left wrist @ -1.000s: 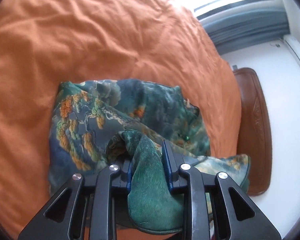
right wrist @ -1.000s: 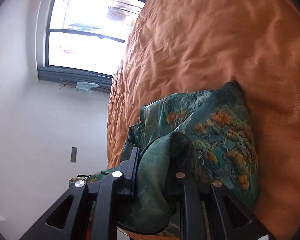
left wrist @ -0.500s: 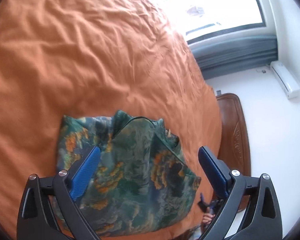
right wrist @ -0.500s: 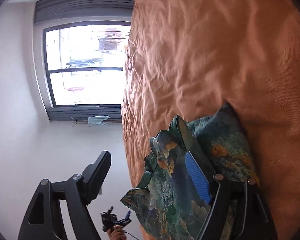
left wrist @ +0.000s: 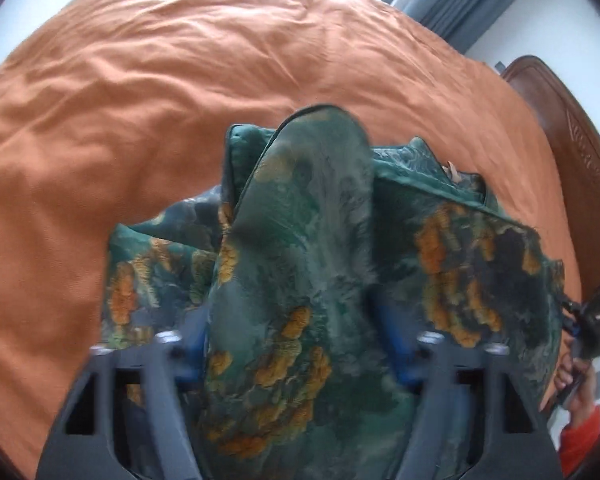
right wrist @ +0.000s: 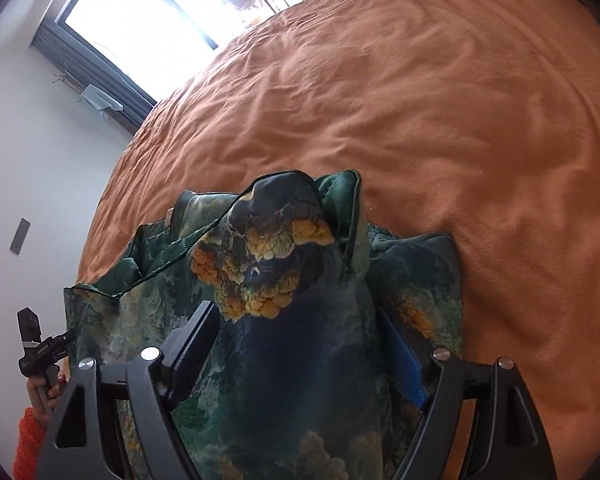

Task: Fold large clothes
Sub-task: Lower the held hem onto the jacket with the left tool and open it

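A green garment [left wrist: 300, 240] printed with orange trees lies folded on the orange bedcover [left wrist: 140, 80]. In the left wrist view a raised fold of it is bunched between the blue pads of my left gripper [left wrist: 296, 340], whose jaws are closing and pinch the cloth. In the right wrist view another peak of the garment [right wrist: 268, 248] bulges up between the fingers of my right gripper [right wrist: 296, 344]. Those jaws stand wide around the cloth without squeezing it. The lower part of the garment is hidden behind both grippers.
Wrinkled orange bedcover [right wrist: 420, 100] spreads far beyond the garment. A brown wooden headboard [left wrist: 572, 128] and grey curtain [left wrist: 460, 0] are at the right, a bright window [right wrist: 160, 0] at the upper left. A hand in an orange sleeve [left wrist: 580, 396] holds a black handle [right wrist: 36, 348].
Both grippers let go of the cloth, opened wide above the folded garment, then came down onto it. Cloth now bulges between both pairs of jaws, and the left jaws have narrowed.
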